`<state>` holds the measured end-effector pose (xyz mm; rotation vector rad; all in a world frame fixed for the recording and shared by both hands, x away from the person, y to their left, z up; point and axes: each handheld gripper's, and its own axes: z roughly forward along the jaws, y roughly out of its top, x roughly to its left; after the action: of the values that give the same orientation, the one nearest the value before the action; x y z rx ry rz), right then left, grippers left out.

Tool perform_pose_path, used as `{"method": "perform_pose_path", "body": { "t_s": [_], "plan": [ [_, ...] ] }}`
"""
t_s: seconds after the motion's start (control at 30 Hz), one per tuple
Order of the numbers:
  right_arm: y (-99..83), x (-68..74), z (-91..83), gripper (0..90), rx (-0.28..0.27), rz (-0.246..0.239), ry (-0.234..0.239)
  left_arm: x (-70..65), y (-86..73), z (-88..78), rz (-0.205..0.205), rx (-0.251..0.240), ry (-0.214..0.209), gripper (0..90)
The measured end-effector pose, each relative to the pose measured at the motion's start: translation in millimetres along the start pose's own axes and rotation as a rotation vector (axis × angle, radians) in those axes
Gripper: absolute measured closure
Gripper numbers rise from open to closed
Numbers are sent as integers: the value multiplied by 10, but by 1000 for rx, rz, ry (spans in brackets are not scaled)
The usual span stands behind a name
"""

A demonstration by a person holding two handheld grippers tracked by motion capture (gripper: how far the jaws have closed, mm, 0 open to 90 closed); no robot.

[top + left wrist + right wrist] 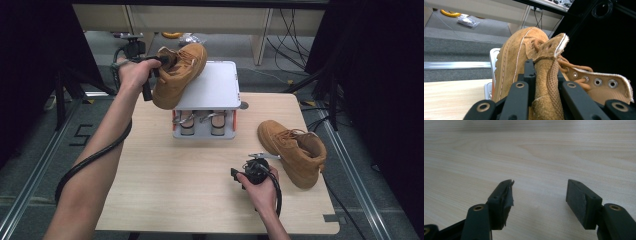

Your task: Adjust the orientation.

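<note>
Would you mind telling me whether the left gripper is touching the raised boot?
Touching: in the left gripper view the left gripper pinches the boot by its tongue, both pads pressed on the suede.

One boot (179, 75) leans on the stand (212, 85) (far side); another boot (295, 150) lies right.

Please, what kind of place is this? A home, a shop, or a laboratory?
Most likely a laboratory set up for recording. The wooden table stands between dark curtains, loose cables hang behind it, and metal rails run along the grey floor. A tan boot lies on the table.
</note>
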<state>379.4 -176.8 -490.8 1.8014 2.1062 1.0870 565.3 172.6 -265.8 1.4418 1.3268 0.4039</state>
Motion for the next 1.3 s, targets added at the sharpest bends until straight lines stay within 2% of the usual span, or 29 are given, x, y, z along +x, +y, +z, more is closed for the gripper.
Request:
{"method": "perform_pose_path", "body": {
  "t_s": [0.23, 0.3, 0.33, 0.57, 0.6, 0.63, 0.7, 0.73, 0.8, 0.83, 0.9, 0.97, 1.0, 1.07, 1.1, 1.13, 1.2, 1.3],
  "plan": [
    [4, -27, 4, 391, -1, -27, -6, -8, 19, 69, -1, 6, 6, 784],
    [1, -22, 9, 391, -2, -20, 0, -6, 25, 83, 6, 11, 6, 778],
    [3, -2, 19, 391, 8, -4, -24, -13, 36, 110, 10, 17, 10, 760],
    [4, -30, 10, 391, -1, -11, -7, -3, 65, 152, 24, 32, 11, 718],
    [2, -20, 15, 391, 2, 4, -13, 10, 64, 152, 22, 29, 8, 718],
    [1, -22, 15, 391, 2, -2, 0, 29, 63, 150, 18, 25, 6, 708],
    [0, -3, 21, 391, 16, 8, -11, 67, 56, 143, 14, 12, 4, 678],
    [0, -1, 27, 391, 12, -4, -15, 100, 52, 116, 51, -8, 26, 644],
    [0, 4, 28, 391, 13, -10, -13, 150, 46, 98, 53, -13, 28, 577],
    [0, 4, 28, 391, 13, -10, -13, 150, 46, 98, 53, -13, 28, 540],
    [-2, 12, 37, 390, 15, -9, -15, 182, 31, 91, 30, -21, 5, 525],
    [-8, 19, 42, 390, 18, -17, -14, 172, 20, 83, 33, -26, 2, 503],
    [-16, 17, 43, 390, 15, -28, 5, 155, 19, 79, 37, -29, -4, 478],
    [-14, 20, 55, 390, 10, -34, -8, 148, 19, 74, 37, -29, -8, 458],
    [-20, 24, 51, 390, 5, -25, 5, 142, 20, 68, 39, -32, -8, 446],
    [-16, 14, 45, 389, 5, -42, -7, 138, 18, 59, 45, -31, -5, 440],
    [-17, 23, 24, 389, 11, -11, 3, 145, 25, 34, 42, -40, -8, 438],
    [-17, 13, 31, 389, 9, -19, -3, 130, 66, -34, 48, -63, -13, 438]
  ]
}}
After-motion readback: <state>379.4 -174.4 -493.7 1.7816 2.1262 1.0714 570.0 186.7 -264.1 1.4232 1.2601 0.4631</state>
